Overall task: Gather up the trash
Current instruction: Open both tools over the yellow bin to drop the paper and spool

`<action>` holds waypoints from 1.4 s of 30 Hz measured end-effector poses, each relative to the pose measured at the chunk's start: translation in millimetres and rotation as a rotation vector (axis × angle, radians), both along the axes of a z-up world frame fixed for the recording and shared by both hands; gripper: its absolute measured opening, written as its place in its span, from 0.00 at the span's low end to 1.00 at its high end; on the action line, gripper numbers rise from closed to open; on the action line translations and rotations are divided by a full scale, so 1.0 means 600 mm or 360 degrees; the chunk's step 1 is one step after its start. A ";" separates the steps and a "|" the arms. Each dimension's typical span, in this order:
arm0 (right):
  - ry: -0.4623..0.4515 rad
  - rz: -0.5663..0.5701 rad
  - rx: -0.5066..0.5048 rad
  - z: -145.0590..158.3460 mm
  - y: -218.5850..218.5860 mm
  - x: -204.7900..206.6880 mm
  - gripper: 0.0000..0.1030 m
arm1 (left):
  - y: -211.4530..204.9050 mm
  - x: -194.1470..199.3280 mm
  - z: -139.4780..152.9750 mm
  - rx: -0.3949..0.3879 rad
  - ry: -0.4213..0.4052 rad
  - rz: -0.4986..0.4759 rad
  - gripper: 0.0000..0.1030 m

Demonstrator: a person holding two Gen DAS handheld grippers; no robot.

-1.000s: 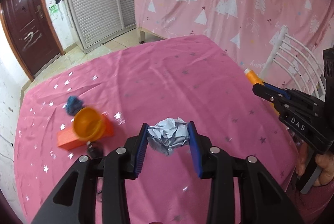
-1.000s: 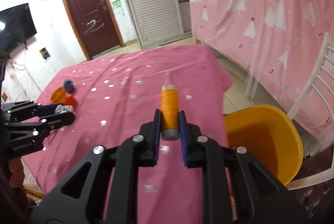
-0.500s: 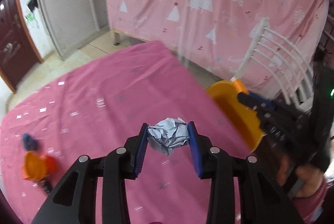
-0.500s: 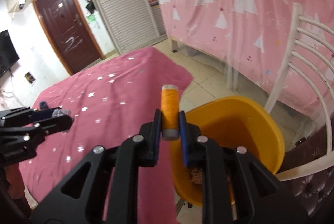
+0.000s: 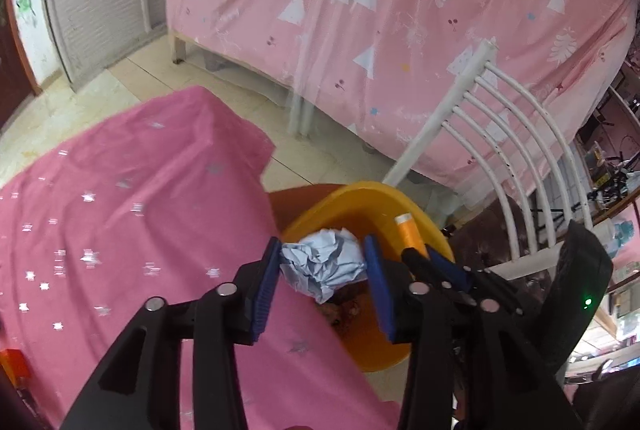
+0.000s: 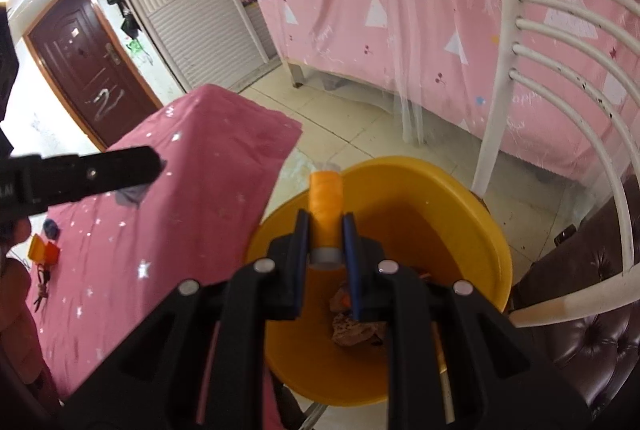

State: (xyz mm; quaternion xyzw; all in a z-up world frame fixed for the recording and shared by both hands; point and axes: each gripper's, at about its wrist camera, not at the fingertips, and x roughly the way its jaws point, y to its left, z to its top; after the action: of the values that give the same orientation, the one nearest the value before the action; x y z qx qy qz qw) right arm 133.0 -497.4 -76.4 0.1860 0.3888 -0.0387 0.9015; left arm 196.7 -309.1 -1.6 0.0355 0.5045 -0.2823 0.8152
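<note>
Bin drop | I had left gripper (image 5: 322, 272) opening, paper (image 5: 324, 268) between its fingers above bin (image 5: 360, 195) | right gripper (image 6: 326, 244) pinched spool (image 6: 326, 209) over bin (image 6: 460, 197), ready to release

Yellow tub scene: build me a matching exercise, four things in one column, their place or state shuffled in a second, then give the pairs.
1. paper ball
2. orange spool
3. yellow tub
4. pink cloth

A. covers the table
B. between the left hand-held gripper's opening jaws
C. clamped in the right hand-held gripper
D. beside the table, scraps inside

Pairs: 1-B, 2-C, 3-D, 4-A
</note>
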 end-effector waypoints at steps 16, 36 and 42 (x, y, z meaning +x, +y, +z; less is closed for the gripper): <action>0.0012 -0.0029 -0.0005 -0.006 -0.004 0.000 0.57 | 0.018 -0.005 0.004 -0.0034 -0.0008 0.0065 0.71; -0.0120 0.0208 -0.0179 0.076 0.139 0.003 0.61 | 0.187 -0.027 0.092 -0.0100 -0.0166 0.0179 0.71; -0.0149 0.0268 -0.0233 0.105 0.184 0.008 0.61 | 0.248 -0.025 0.114 -0.0123 -0.0211 0.0261 0.72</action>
State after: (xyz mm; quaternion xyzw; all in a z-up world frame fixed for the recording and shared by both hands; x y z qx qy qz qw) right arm 137.7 -387.3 -13.1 0.0879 0.3568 0.0175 0.9299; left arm 181.7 -160.3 66.9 -0.0188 0.4393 -0.2309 0.8679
